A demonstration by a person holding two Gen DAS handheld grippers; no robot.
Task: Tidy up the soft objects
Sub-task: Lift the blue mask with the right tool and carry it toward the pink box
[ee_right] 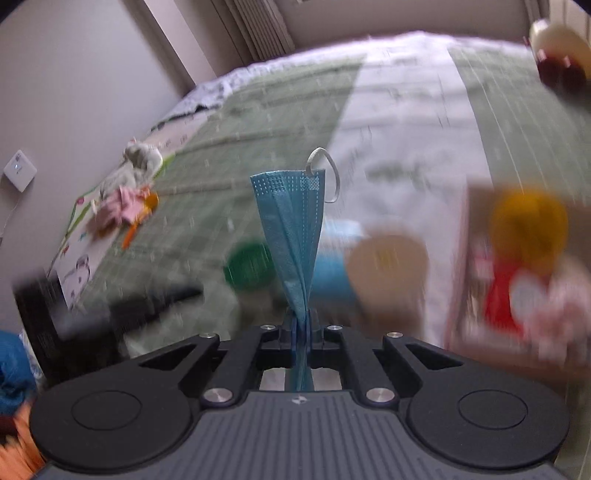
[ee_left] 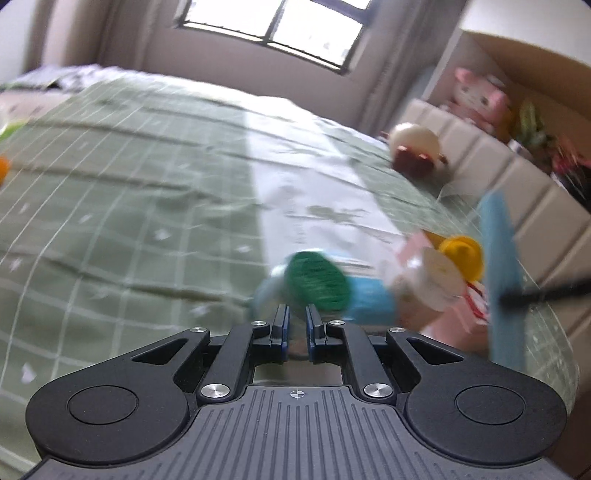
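1. right gripper (ee_right: 301, 325) is clamped on a blue face mask (ee_right: 291, 229), pinched at its bunched middle and held up over the bed (ee_right: 258, 122).
2. the mask looks light, limp, easily creased; its ear loop (ee_right: 328, 173) dangles and could snag.
3. left gripper (ee_left: 297, 321) is nearly closed, seemingly empty.

- The left wrist view sits just behind the left gripper (ee_left: 296, 321), looking forward and down along its fingers across the green checked bed (ee_left: 129, 192) toward a window (ee_left: 280, 26) and the headboard (ee_left: 491, 162) on the right.
- The right wrist view sits just behind the right gripper (ee_right: 302, 321), angled down over the bed (ee_right: 266, 122) toward a wall with curtains.
- Both are close above the bed and blurred; they share the green disc (ee_left: 319, 282) (ee_right: 249, 269), the yellow-topped toy (ee_left: 461, 254) (ee_right: 528, 221) and the white stripe of the bedcover.
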